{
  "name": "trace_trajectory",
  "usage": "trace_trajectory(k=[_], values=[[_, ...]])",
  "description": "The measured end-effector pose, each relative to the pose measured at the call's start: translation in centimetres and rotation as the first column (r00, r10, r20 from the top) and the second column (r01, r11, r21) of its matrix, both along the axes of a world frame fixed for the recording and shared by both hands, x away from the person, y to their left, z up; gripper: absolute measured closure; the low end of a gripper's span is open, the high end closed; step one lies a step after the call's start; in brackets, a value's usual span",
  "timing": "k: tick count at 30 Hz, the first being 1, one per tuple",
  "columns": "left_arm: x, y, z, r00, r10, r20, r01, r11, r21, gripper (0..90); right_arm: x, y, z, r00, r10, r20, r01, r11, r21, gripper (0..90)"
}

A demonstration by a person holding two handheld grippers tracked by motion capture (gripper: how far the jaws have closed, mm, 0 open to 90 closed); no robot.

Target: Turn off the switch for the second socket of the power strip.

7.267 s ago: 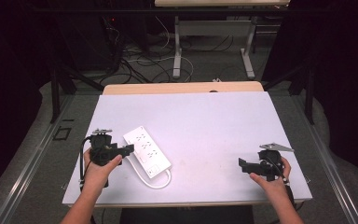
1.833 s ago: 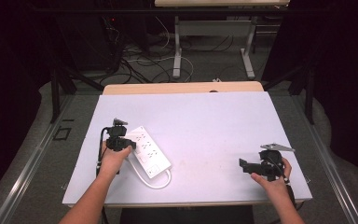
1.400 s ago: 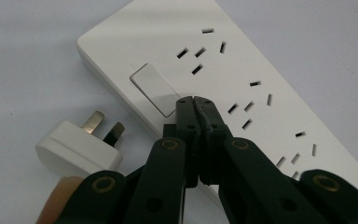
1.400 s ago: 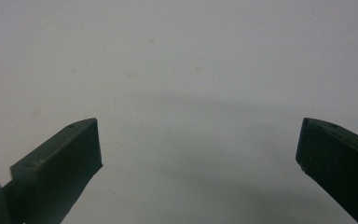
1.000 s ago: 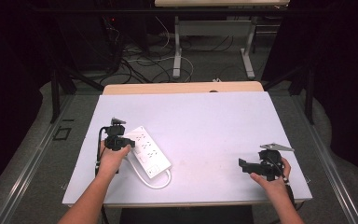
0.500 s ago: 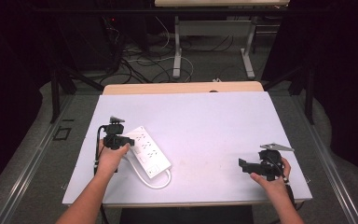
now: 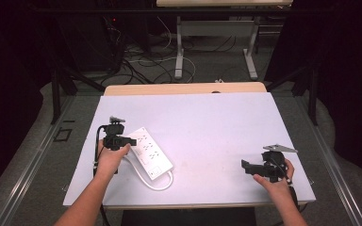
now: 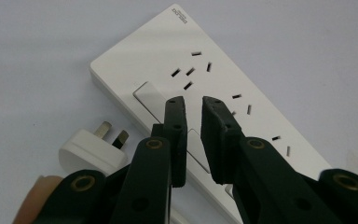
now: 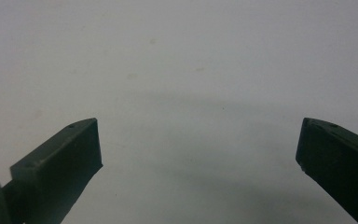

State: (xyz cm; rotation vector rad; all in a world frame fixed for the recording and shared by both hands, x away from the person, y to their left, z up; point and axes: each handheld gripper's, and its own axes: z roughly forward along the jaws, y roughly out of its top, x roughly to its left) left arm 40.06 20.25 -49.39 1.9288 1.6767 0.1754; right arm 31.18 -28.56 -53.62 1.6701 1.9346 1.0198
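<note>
Spreading wide under everything, the pale surface (image 7: 217, 132) carries a white power strip (image 7: 148, 153) lying at an angle near its left front part. Small grey lettering sits at the strip's far corner in the left gripper view, too tiny to read. Its white plug (image 8: 91, 151) lies just beside the strip, prongs showing. The left tool (image 8: 193, 109) hovers over the strip's switches, jaws nearly together with a narrow gap, gripping nothing. The right tool (image 7: 249, 167) sits well apart near the right front edge, jaws spread wide and empty.
</note>
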Motion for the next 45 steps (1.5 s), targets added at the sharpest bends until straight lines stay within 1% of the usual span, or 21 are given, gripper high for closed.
trace_trajectory(k=[10, 12, 14, 16, 21, 22, 23, 25, 27, 28, 29, 30, 31, 33, 34, 35, 36, 37, 38, 40, 45], values=[[-0.5, 0.2, 0.6, 0.9995, -0.031, -0.002, 0.031, 0.9994, -0.015, 74.5, 0.0, 0.0, 0.0, 1.0, 0.002, 0.004, -0.002, 1.0, -0.002, 0.0], [-0.6, 0.1, 0.6, 0.9997, -0.023, 0.012, 0.023, 0.9995, -0.02, 73.3, 0.0, 0.0, 0.0, 1.0, 0.002, 0.004, -0.002, 1.0, -0.003, 0.0], [-0.7, 0.2, 0.8, 0.9992, -0.04, -0.005, 0.04, 0.999, -0.019, 71.8, 0.0, 0.0, 0.0, 1.0, 0.003, 0.004, -0.003, 1.0, -0.002, 0.0], [-0.7, 0.2, 0.7, 0.9994, -0.034, 0.011, 0.034, 0.9993, -0.016, 70.0, 0.0, 0.0, 0.0, 1.0, 0.003, 0.005, -0.003, 1.0, -0.002, 0.0], [-1.0, 0.5, 1.0, 0.9987, -0.052, -0.002, 0.052, 0.9984, -0.025, 66.8, 0.0, 0.0, 0.0, 1.0, 0.003, 0.005, -0.003, 1.0, -0.002, 0.0], [-1.0, 0.4, 0.9, 0.9994, -0.031, 0.016, 0.031, 0.9991, -0.028, 65.9, 0.0, 0.0, 0.0, 1.0, 0.003, 0.006, -0.003, 1.0, -0.002, 0.0], [-1.1, 0.5, 1.0, 0.999, -0.045, 0.004, 0.045, 0.9986, -0.028, 65.2, 0.0, 0.0, 0.0, 1.0, 0.003, 0.005, -0.003, 1.0, -0.002, 0.0], [-1.2, 0.6, 1.0, 0.999, -0.04, 0.02, 0.041, 0.9987, -0.03, 63.7, 0.0, 0.0, 0.0, 1.0, 0.003, 0.005, -0.003, 1.0, -0.002, 0.0], [-1.3, 0.7, 1.2, 0.9985, -0.054, 0.01, 0.055, 0.9981, -0.028, 62.4, 0.0, 0.0, 0.0, 1.0, 0.003, 0.005, -0.003, 1.0, -0.002, 0.0], [-1.4, 0.7, 1.1, 0.9986, -0.046, 0.025, 0.046, 0.9983, -0.036, 61.6, 0.0, 0.0, 0.0, 1.0, 0.004, 0.006, -0.004, 1.0, -0.002, 0.0], [-1.5, 0.8, 1.3, 0.9983, -0.057, 0.012, 0.057, 0.9977, -0.036, 61.1, 0.0, 0.0, 0.0, 1.0, 0.004, 0.005, -0.004, 1.0, -0.002, 0.0], [-1.5, 0.7, 1.2, 0.9985, -0.05, 0.024, 0.051, 0.9979, -0.04, 60.4, 0.0, 0.0, 0.0, 1.0, 0.004, 0.006, -0.004, 1.0, -0.002, 0.0], [-1.6, 0.8, 1.3, 0.998, -0.062, 0.015, 0.062, 0.9972, -0.042, 59.3, 0.0, 0.0, 0.0, 1.0, 0.004, 0.006, -0.004, 1.0, -0.002, 0.0], [-1.8, 0.8, 1.3, 0.9978, -0.054, 0.039, 0.056, 0.9976, -0.042, 57.1, 0.0, 0.0, 0.1, 1.0, 0.004, 0.006, -0.004, 1.0, -0.001, 0.0], [-1.8, 0.9, 1.5, 0.9971, -0.071, 0.028, 0.072, 0.9966, -0.042, 55.9, 0.0, 0.0, 0.0, 1.0, 0.003, 0.006, -0.003, 1.0, -0.002, 0.0], [-1.9, 0.9, 1.5, 0.9973, -0.061, 0.041, 0.063, 0.9971, -0.043, 54.9, 0.0, 0.0, 0.0, 1.0, 0.003, 0.006, -0.003, 1.0, -0.002, 0.0], [-2.0, 1.0, 1.6, 0.9965, -0.076, 0.035, 0.078, 0.9961, -0.042, 54.0, 0.0, 0.0, 0.0, 1.0, 0.003, 0.006, -0.003, 1.0, -0.002, 0.0], [-2.1, 0.9, 1.5, 0.9963, -0.065, 0.055, 0.068, 0.9969, -0.04, 53.0, 0.0, 0.0, 0.1, 1.0, 0.004, 0.006, -0.004, 1.0, -0.001, 0.0], [-2.1, 1.0, 1.7, 0.9963, -0.077, 0.039, 0.078, 0.9961, -0.04, 52.3, -0.1, 0.0, 0.1, 1.0, 0.004, 0.006, -0.004, 1.0, -0.001, 0.0], [-2.3, 1.0, 1.7, 0.9957, -0.069, 0.061, 0.072, 0.9965, -0.043, 51.3, -0.1, 0.0, 0.1, 1.0, 0.004, 0.006, -0.004, 1.0, -0.001, 0.0], [-2.7, 1.3, 1.9, 0.9941, -0.09, 0.06, 0.092, 0.9948, -0.042, 48.3, -0.1, 0.0, 0.1, 1.0, 0.004, 0.007, -0.004, 1.0, -0.002, 0.0]])
